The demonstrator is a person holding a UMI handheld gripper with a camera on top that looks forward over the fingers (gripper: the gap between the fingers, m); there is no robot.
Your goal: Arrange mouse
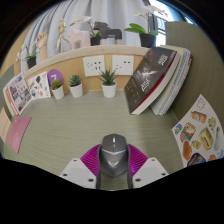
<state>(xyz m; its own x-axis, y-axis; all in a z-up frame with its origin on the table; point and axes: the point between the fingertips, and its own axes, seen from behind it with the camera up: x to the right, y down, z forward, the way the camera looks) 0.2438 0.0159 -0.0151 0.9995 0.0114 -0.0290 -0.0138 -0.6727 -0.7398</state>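
Nearest to me, the mouse (113, 156) sits between the fingers of my gripper (113, 168), with the magenta pads (92, 158) showing at either flank. The pads look to be pressing on both sides, so I read the fingers as narrowed onto the mouse and holding it, low over the green table (60, 140).

I judge the mouse light and rigid, a hard plastic shell that won't give under pressure. Its curved, smooth sides could slip forward out of the pads if I squeeze too near the nose, so the waist, where the flanks run closest to parallel, is the place to hold, and that seems to be where I have it. It is grey, rounded, with a darker strip down the middle where the wheel sits; I can see no cable.

Beyond the fingers the table stretches bare for a way. Further on stand three small potted plants (107, 83) in white pots, with a leaning stack of books (160, 80) beside them. Picture cards (198, 132) lie off to one side, and shelving fills the background.
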